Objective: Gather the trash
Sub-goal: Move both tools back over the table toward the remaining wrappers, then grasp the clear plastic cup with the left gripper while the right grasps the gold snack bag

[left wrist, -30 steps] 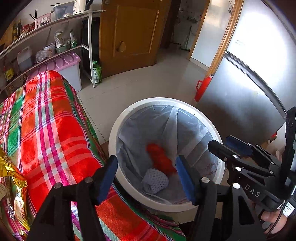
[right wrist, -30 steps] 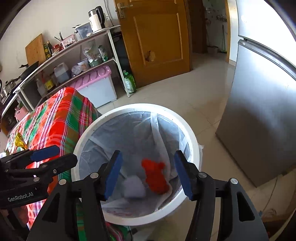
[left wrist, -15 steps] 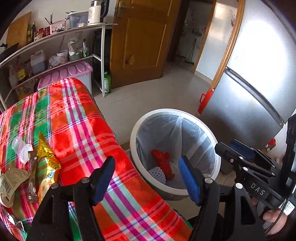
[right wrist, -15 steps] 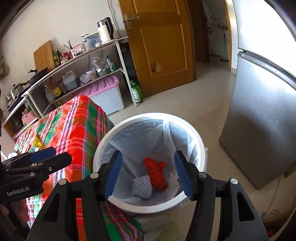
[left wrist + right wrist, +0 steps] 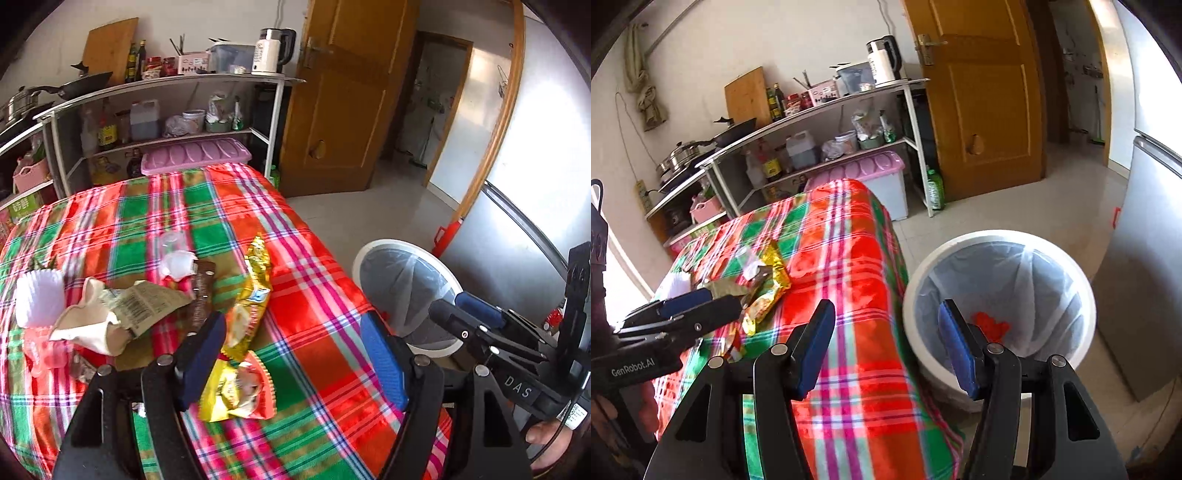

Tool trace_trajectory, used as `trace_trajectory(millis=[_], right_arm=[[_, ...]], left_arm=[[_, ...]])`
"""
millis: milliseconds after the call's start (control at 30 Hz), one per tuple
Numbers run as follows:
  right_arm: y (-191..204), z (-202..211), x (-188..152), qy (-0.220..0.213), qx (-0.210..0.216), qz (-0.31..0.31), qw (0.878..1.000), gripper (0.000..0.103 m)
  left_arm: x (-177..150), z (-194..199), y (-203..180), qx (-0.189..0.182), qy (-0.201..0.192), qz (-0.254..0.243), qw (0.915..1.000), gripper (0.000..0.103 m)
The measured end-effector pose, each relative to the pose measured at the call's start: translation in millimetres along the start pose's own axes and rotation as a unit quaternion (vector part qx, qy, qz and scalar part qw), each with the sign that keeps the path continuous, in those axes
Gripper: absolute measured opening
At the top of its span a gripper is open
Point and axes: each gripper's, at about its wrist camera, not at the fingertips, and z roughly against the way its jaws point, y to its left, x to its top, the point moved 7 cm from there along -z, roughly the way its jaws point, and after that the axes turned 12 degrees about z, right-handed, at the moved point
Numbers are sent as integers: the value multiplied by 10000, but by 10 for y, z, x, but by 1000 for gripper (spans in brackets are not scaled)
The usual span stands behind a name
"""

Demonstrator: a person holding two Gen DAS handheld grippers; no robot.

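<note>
Crinkled gold snack wrappers (image 5: 248, 314) are lying mid-tabletop (image 5: 314, 280) on plaid cloth; the white lined bin (image 5: 997, 295), holding perhaps red netting (image 5: 991, 326), is standing beside its edge. The left tool (image 5: 295, 354) is opening, empty; the right tool (image 5: 886, 343) is gaping, empty.

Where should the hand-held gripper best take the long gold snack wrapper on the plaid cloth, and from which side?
Probably grip the gold snack wrapper across its narrow middle, coming from above: it lies flat and long on the plaid cloth, with clear cloth on its bin side.

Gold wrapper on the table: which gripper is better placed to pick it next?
Probably left. The left gripper hangs right over the gold wrapper, jaws opening and empty. The right gripper is also empty but sits nearer the bin, farther from the wrapper.
</note>
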Motion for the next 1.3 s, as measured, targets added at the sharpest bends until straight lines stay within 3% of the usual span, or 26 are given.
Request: trace_trajectory(millis=[400, 500, 633, 900, 1200, 1300], right_arm=[[1008, -334, -78, 235, 854, 573, 9944, 59], [1189, -400, -91, 281, 1040, 644, 9921, 59], [1386, -509, -114, 395, 1171, 727, 9897, 59], [1667, -728, -173, 607, 1101, 1004, 9870, 59], [1749, -892, -232, 928, 909, 1025, 9862, 59], [1750, -899, -244, 946, 910, 1016, 9861, 45]], left_arm=[[-57, 434, 1127, 955, -445, 466, 9933, 82], [-101, 481, 1343, 887, -384, 748, 9925, 82], [-165, 559, 1628, 1133, -454, 857, 9888, 84], [-218, 576, 2092, 1251, -360, 1210, 9841, 86], [-174, 424, 2311, 1305, -223, 1310, 9825, 86], [-142, 336, 2373, 1329, -151, 1387, 9813, 86]])
